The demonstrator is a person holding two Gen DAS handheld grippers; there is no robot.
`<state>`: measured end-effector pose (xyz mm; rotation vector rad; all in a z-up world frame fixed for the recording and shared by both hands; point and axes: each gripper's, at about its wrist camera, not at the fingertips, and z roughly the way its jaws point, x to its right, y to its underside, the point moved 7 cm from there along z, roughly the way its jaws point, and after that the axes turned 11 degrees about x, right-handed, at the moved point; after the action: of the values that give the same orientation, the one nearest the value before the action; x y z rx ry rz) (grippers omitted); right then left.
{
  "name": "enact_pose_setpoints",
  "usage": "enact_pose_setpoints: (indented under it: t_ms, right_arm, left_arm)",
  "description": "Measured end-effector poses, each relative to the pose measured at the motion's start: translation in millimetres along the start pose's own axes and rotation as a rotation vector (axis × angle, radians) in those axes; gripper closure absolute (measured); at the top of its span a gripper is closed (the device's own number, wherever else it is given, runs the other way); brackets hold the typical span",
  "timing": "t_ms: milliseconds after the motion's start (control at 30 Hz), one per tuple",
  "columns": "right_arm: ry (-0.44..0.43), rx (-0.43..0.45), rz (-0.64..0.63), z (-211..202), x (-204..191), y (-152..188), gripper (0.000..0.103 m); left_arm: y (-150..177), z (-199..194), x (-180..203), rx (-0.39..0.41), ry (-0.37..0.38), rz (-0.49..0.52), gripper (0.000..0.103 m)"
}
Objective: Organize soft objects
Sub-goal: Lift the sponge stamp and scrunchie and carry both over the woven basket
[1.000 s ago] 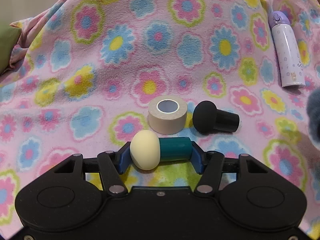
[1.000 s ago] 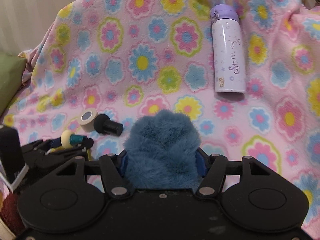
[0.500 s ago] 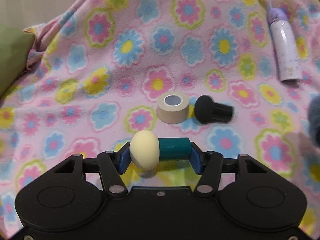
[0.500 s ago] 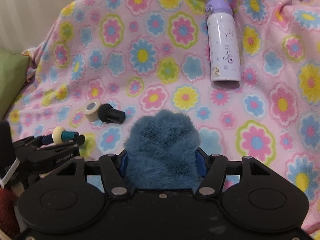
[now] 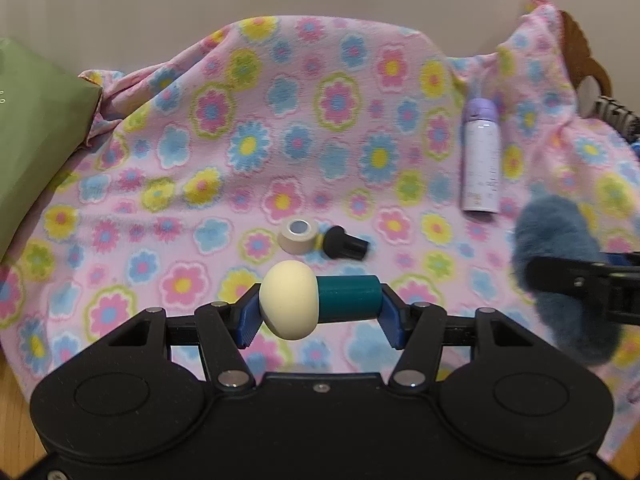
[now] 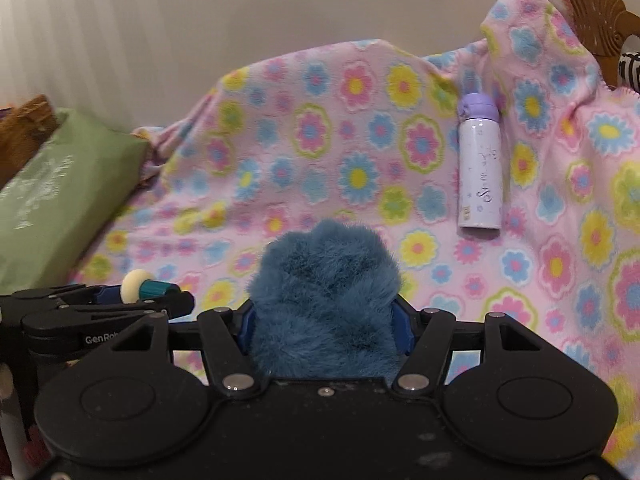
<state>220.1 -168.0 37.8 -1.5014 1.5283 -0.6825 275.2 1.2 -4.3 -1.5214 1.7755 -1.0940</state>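
Holding a mushroom-shaped sponge [image 5: 318, 306] crosswise, the left gripper [image 5: 320, 312] presses its pads on both ends: cream round head at the left, teal stem at the right, so the long axis runs from finger to finger. The sponge is in the air above the flowered blanket [image 5: 248, 148]. The right gripper [image 6: 326, 320] is closed on a fluffy blue puff [image 6: 324, 280], which bulges out between the fingers. A tape roll [image 5: 298, 236] and a black sponge [image 5: 344, 243] lie on the blanket ahead, nearer to the left gripper.
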Motion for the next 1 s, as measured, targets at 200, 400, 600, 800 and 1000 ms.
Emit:
enact_pose_setpoints:
  t_ms: [200,400,600,800,1000]
  right_arm:
    - [-0.054,-0.057,-0.022,-37,-10,15,0.041]
    - [-0.086,-0.145,-0.030,-63,-13,45,0.040]
    - [-0.083,-0.292,-0.011,-69,-11,91,0.040]
    - [-0.052,-0.394,0.014,-69,-5,124,0.040]
    - [-0.065,-0.392,0.015,-69,-8,124,0.034]
  left_arm:
    - [12,-32,11,-0.048,0.015,0.005,0.047]
    - [46,-46,20,-0.163,0.040,-0.003,0.047]
    - [82,-55,30,-0.272,0.068,-0.017,0.047]
    - [101,-56,31,-0.332,0.061,-0.031,0.047]
    - [111,-59,33,-0.360,0.067,-0.036,0.047]
